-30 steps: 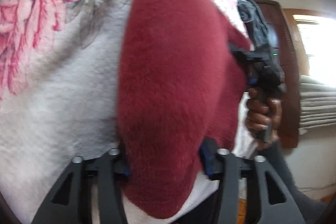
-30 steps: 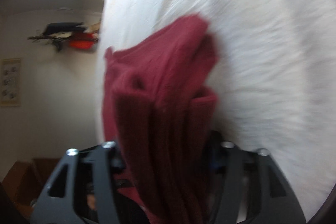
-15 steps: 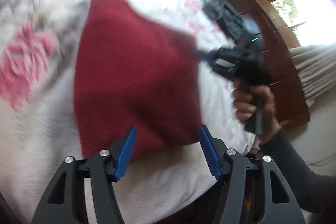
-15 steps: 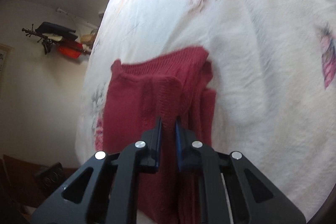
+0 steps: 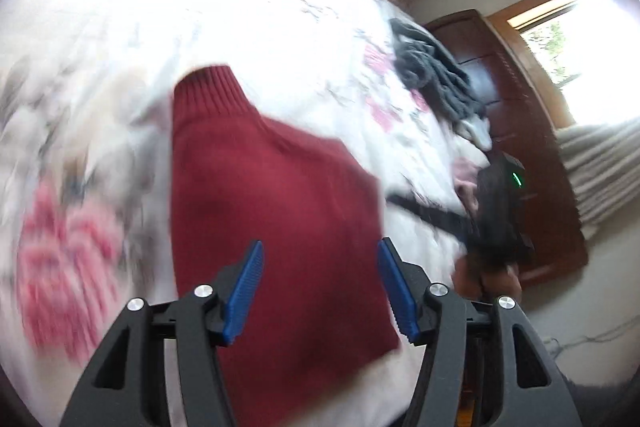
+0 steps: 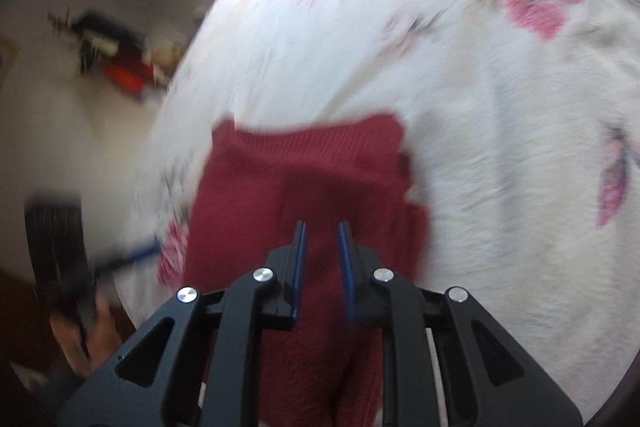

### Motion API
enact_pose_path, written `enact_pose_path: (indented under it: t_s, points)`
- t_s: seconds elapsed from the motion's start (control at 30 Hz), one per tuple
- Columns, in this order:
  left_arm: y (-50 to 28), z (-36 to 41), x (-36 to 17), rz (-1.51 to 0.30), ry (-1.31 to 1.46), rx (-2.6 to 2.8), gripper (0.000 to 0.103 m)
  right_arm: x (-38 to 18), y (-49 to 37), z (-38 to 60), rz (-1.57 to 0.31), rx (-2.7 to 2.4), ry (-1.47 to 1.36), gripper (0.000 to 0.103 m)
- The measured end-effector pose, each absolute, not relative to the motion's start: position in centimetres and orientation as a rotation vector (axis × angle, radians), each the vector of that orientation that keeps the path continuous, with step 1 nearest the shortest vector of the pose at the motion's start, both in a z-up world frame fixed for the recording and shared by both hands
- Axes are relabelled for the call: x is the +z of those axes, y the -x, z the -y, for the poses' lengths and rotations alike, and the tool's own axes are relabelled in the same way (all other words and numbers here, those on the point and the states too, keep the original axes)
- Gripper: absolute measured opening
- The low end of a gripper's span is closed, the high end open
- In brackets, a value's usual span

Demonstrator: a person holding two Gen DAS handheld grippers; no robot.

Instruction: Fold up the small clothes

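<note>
Lying flat: red knit sweater [image 5: 276, 211] spread on the white floral bedspread [image 5: 200, 27], ribbed collar pointing away from the left wrist camera.
Left gripper [image 5: 320, 291]: jaws spread wide, blue pads either side of the sweater's near portion, nothing pinched between them; whether the pads graze the knit is hard to call through the blur.
Right gripper [image 6: 322, 267]: jaws parted only a little, a narrow gap between the blue pads, poised above the red knit with no cloth visibly clamped.
Sweater from the right wrist view [image 6: 304, 179]: ribbed edge across the top, a folded layer showing along its right side.
Across the bed: grey clothes [image 5: 436, 75] heaped near the far edge of the bedspread, well apart from the sweater.
Person's hand [image 6: 96, 331]: wrapped round the other gripper's handle at lower left, badly smeared by motion.
Backdrop: dark wooden door [image 5: 516, 131] beside a bright window.
</note>
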State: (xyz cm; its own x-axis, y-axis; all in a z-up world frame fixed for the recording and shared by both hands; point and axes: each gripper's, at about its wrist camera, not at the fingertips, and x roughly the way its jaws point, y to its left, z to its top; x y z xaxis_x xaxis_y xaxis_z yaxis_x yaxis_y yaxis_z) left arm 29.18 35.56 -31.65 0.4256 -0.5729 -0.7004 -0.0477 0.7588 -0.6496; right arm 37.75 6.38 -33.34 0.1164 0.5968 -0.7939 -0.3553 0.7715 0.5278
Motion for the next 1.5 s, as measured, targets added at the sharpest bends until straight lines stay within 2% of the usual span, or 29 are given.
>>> enact_pose_path:
  t_s: [0.07, 0.17, 0.2, 0.27, 0.37, 0.47, 0.53, 0.6, 0.7, 0.83, 1.03, 1.13, 1.2, 1.27, 1.3, 1.37, 1.43, 1.47, 1.5]
  points:
    - [-31.5, -35.0, -34.5, -1.192, 0.621, -0.316, 0.059, -35.5, -38.2, -7.3, -1.328, 0.653, -0.146, 0.000]
    - [-32.2, -34.8, -35.8, -1.224, 0.598, -0.295, 0.056, -37.1, -38.9, -7.3, -1.358, 0.625, -0.160, 0.000]
    - [-32.1, -34.9, -35.0, -1.216, 0.587, -0.291, 0.056, -36.5, -38.7, -7.3, -1.349, 0.623, -0.161, 0.000]
    - [-30.9, -34.5, -33.0, -1.175, 0.588, -0.305, 0.055, -34.1, -37.6, -6.6, -1.306, 0.643, -0.167, 0.007]
    - [-26.8, -33.9, -29.9, -1.089, 0.590, -0.374, 0.056, -31.2, -33.9, -6.3, -1.255, 0.703, -0.121, 0.007]
    - [-24.5, -32.9, -31.6, -1.150, 0.603, -0.373, 0.055, -32.3, -31.3, -7.6, -1.321, 0.734, -0.082, 0.006]
    - [-24.6, -31.9, -34.2, -1.225, 0.541, -0.312, 0.049, -34.4, -30.7, -8.2, -1.342, 0.672, 0.003, 0.001]
    - [-24.4, -31.7, -34.8, -1.232, 0.534, -0.297, 0.044, -35.5, -30.7, -8.0, -1.361, 0.646, -0.027, 0.000]
    - [-23.4, -31.9, -32.0, -1.178, 0.563, -0.329, 0.044, -32.8, -29.8, -7.6, -1.326, 0.649, -0.065, 0.006]
    - [-20.1, -32.1, -29.9, -1.142, 0.561, -0.365, 0.044, -30.4, -26.9, -6.3, -1.280, 0.650, -0.089, 0.005]
    - [-19.3, -31.0, -35.5, -1.274, 0.516, -0.288, 0.043, -36.1, -25.2, -6.9, -1.370, 0.565, -0.004, 0.007]
    - [-17.8, -30.3, -33.1, -1.215, 0.506, -0.323, 0.045, -34.0, -24.2, -7.0, -1.324, 0.562, -0.012, 0.010]
    - [-17.1, -29.6, -32.9, -1.214, 0.456, -0.320, 0.051, -32.7, -23.5, -6.3, -1.290, 0.549, -0.033, 0.010]
    - [-17.3, -28.7, -34.3, -1.261, 0.407, -0.286, 0.055, -33.6, -23.2, -6.1, -1.311, 0.499, -0.002, 0.010]
    - [-17.5, -28.6, -35.7, -1.293, 0.402, -0.270, 0.055, -34.6, -23.5, -5.7, -1.337, 0.481, 0.009, 0.013]
    - [-17.8, -28.2, -36.3, -1.309, 0.407, -0.249, 0.055, -36.7, -23.7, -5.5, -1.394, 0.458, -0.013, 0.013]
    - [-17.6, -28.4, -34.9, -1.293, 0.427, -0.241, 0.055, -35.7, -23.4, -5.7, -1.372, 0.455, -0.003, 0.013]
    - [-17.1, -28.7, -33.8, -1.276, 0.432, -0.235, 0.057, -34.4, -22.9, -5.7, -1.346, 0.465, -0.005, 0.014]
    - [-16.1, -29.0, -32.3, -1.249, 0.416, -0.207, 0.063, -33.5, -22.5, -5.5, -1.328, 0.469, 0.000, 0.018]
